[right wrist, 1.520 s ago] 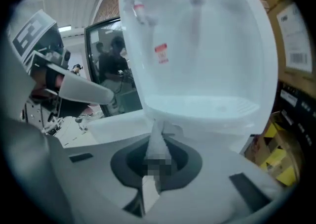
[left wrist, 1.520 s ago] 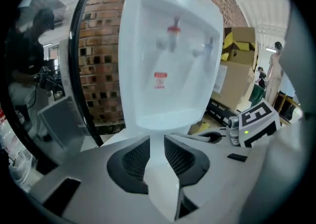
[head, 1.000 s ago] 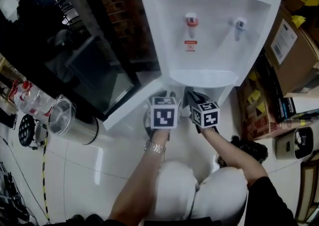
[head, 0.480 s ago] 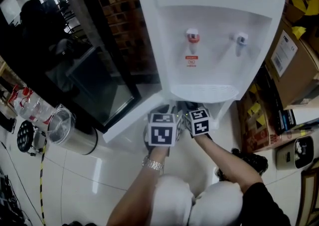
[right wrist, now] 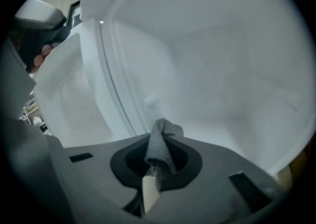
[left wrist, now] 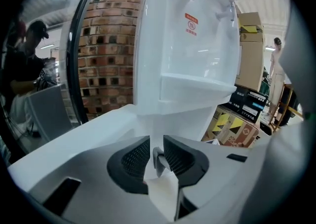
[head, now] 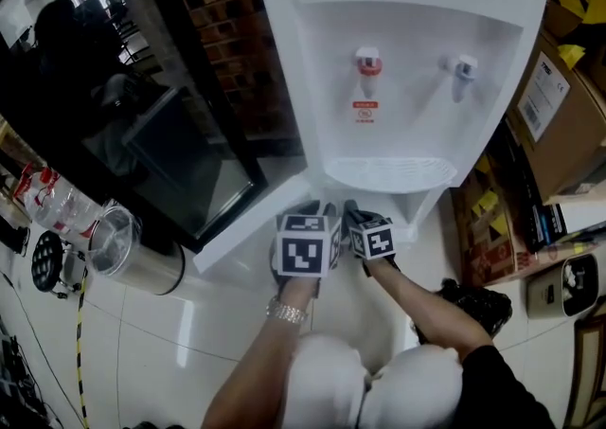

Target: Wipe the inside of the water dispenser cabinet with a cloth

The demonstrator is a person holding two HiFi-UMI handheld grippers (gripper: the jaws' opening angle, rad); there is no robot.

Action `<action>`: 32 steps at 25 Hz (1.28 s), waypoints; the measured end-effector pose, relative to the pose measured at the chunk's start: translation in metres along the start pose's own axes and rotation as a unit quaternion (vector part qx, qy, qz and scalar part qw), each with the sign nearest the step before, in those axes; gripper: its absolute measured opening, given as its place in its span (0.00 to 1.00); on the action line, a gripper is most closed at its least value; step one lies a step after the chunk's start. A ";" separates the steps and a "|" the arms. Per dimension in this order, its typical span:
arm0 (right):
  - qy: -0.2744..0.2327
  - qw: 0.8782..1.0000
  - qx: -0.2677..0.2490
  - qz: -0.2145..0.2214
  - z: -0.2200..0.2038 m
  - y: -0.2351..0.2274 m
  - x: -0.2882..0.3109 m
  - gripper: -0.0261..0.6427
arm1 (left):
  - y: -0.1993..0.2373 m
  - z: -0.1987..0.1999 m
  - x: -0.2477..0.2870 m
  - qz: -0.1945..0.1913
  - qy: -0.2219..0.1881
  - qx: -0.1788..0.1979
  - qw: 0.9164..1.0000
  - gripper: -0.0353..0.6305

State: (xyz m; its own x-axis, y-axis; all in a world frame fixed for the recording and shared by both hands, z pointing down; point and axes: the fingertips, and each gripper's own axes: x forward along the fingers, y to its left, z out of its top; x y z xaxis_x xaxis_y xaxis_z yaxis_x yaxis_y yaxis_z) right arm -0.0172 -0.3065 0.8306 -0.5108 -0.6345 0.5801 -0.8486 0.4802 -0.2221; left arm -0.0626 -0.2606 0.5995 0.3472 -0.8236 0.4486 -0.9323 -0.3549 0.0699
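cloth is clamped upright in the right gripper, aimed into the cabinet with the wall close ahead, so right is nearer; left gripper, jaws nearly together, sits outside by the door.

Both arms reach forward and down, forearms bare; the left gripper and the right gripper sit side by side, nearly touching; the left's jaws stand almost together around a small grey tab; the right's jaws pinch a grey cloth.
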 end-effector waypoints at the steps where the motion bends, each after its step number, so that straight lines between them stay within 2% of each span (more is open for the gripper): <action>1: 0.006 1.000 0.008 -0.008 -0.003 -0.004 -0.001 0.06 | -0.001 0.000 0.000 -0.004 0.000 -0.002 1.000 0.18; 3: -0.024 0.999 0.022 -0.020 0.012 -0.014 -0.011 0.06 | -0.004 0.002 0.001 -0.011 -0.001 -0.007 1.000 0.18; 6: -0.127 0.991 0.036 -0.029 0.068 -0.024 -0.042 0.06 | -0.007 0.002 0.002 -0.019 -0.002 -0.009 1.000 0.18; 8: -0.188 0.982 0.010 -0.017 0.104 -0.015 -0.058 0.06 | -0.008 0.002 0.001 -0.021 -0.002 -0.005 1.000 0.18; 10: -0.213 0.977 -0.023 0.007 0.119 0.003 -0.061 0.06 | -0.007 0.002 0.000 -0.019 -0.001 0.000 1.000 0.18; 13: -0.171 0.984 -0.042 0.021 0.099 0.015 -0.038 0.06 | -0.005 0.002 -0.003 -0.017 0.000 0.002 1.000 0.18; 16: -0.083 0.996 -0.027 -0.010 0.048 0.001 -0.011 0.06 | -0.002 0.003 -0.008 -0.016 -0.001 0.007 1.000 0.18; 19: -0.023 1.000 -0.001 -0.018 0.003 -0.012 -0.002 0.06 | 0.000 0.004 -0.011 -0.015 -0.003 0.006 1.000 0.18; 21: -0.007 1.000 0.006 -0.019 -0.011 -0.018 -0.001 0.06 | -0.002 0.007 -0.011 -0.017 -0.006 0.004 1.000 0.18; 23: -0.024 0.999 0.007 -0.032 -0.005 -0.026 -0.007 0.06 | -0.005 0.007 -0.009 -0.020 -0.005 0.005 1.000 0.18; 28: -0.145 0.986 -0.015 -0.082 0.065 -0.043 -0.045 0.06 | -0.011 0.003 -0.007 -0.026 0.003 0.016 1.000 0.18; 30: -0.174 0.981 -0.031 -0.075 0.091 -0.039 -0.049 0.06 | -0.011 0.003 -0.006 -0.026 0.004 0.019 0.999 0.18; 32: -0.183 0.980 -0.049 -0.058 0.106 -0.029 -0.045 0.06 | -0.012 0.003 -0.006 -0.027 0.006 0.023 0.999 0.18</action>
State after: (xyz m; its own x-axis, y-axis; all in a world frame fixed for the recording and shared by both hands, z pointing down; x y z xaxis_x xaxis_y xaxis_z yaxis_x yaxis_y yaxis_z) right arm 0.0154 -0.3565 0.7278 -0.4413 -0.8547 0.2732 -0.8961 0.4357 -0.0846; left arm -0.0529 -0.2525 0.5931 0.3954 -0.7972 0.4562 -0.9065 -0.4187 0.0541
